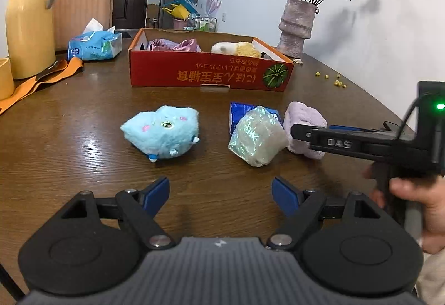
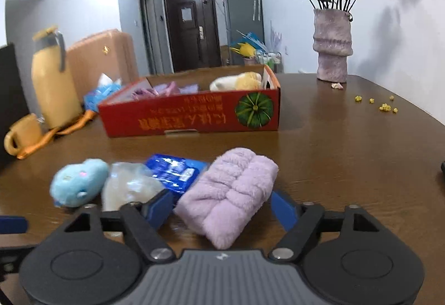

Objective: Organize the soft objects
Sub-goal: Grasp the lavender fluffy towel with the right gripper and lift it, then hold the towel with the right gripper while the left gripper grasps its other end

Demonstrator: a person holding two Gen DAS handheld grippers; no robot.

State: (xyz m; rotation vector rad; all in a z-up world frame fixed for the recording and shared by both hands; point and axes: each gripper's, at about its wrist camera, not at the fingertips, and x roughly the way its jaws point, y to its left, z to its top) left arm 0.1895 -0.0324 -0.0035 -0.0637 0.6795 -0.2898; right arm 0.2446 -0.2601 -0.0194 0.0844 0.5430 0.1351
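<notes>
Lying between the spread fingers of the right claw (image 2: 221, 207), a folded lilac towel (image 2: 228, 196) is not seen pinched by either pad; left claw (image 1: 221, 195) wide open and empty over bare worktop (image 1: 83, 143), blue plush (image 1: 161, 133) and clear-wrapped bundle (image 1: 257, 135) ahead of it; red box (image 1: 208, 74) towards the worktop's far edge.

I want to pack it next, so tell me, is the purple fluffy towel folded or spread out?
Folded. The purple fluffy towel lies as a thick compact bundle on the table, with layered ridges across its top, beside the blue packet.
</notes>
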